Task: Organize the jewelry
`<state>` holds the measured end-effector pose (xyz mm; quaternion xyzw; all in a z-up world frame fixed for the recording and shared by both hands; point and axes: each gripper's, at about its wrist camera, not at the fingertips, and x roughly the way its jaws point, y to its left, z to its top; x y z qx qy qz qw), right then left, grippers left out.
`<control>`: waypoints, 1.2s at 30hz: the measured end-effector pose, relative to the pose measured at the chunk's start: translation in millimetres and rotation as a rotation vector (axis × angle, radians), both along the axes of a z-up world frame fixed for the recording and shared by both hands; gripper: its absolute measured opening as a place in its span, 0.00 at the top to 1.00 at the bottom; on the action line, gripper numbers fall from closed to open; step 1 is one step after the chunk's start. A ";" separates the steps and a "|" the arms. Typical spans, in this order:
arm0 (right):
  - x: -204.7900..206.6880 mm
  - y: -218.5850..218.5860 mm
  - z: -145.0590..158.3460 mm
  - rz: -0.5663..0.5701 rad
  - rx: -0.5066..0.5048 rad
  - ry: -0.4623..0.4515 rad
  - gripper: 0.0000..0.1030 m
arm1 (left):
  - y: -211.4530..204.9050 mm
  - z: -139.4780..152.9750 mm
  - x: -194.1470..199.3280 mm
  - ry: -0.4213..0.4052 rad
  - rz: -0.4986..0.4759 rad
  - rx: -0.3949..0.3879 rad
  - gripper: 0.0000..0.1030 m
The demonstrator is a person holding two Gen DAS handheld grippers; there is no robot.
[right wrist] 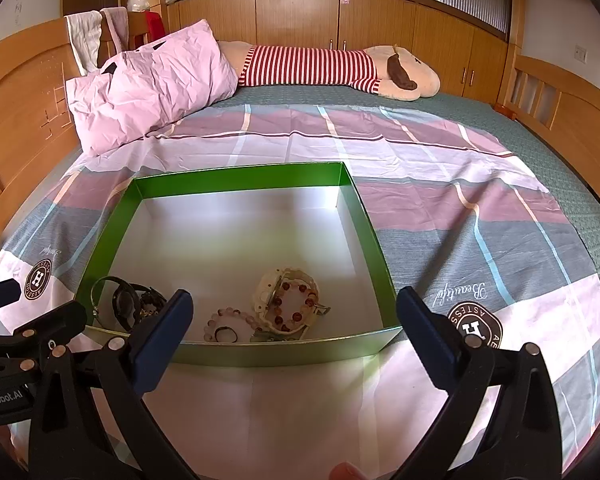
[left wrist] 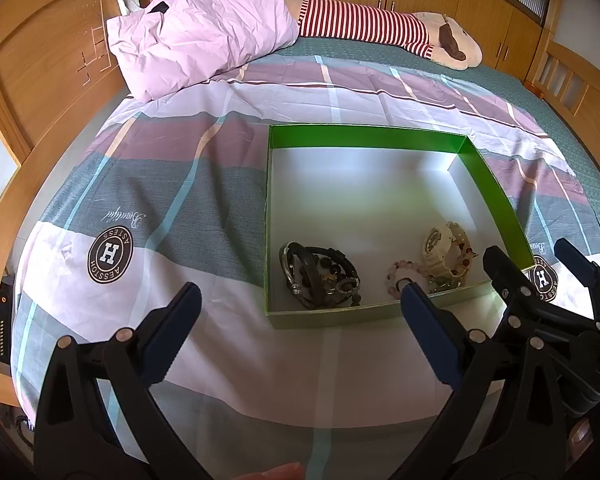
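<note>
Jewelry (right wrist: 284, 304) sits bunched at the near edge of the green box (right wrist: 364, 216) on the bed, both the left gripper (left wrist: 300, 304) and right gripper (right wrist: 294, 312) spread and holding nothing, so a careless pinch could snag tangled bracelets or tip the light box.

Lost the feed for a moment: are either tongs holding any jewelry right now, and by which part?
Nothing is held. Left tongs and right tongs are both open, in front of the box; the watches and bracelets lie inside it.

bed (right wrist: 540, 152), plaid sheet (right wrist: 440, 208), green box (right wrist: 364, 216), pillow (right wrist: 152, 84)
</note>
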<state>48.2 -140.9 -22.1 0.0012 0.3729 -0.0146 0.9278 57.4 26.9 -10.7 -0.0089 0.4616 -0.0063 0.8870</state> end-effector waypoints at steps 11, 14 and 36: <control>0.0 0.1 0.1 0.000 0.000 0.000 0.02 | -0.1 0.1 0.1 0.000 0.000 0.001 0.02; -0.3 -0.1 -0.2 0.000 -0.001 -0.001 0.02 | -0.1 0.2 0.1 0.000 0.000 0.000 0.02; 0.7 -2.2 -1.8 -0.007 -0.008 0.003 0.02 | 1.6 -1.2 -2.3 -0.004 -0.005 0.008 0.02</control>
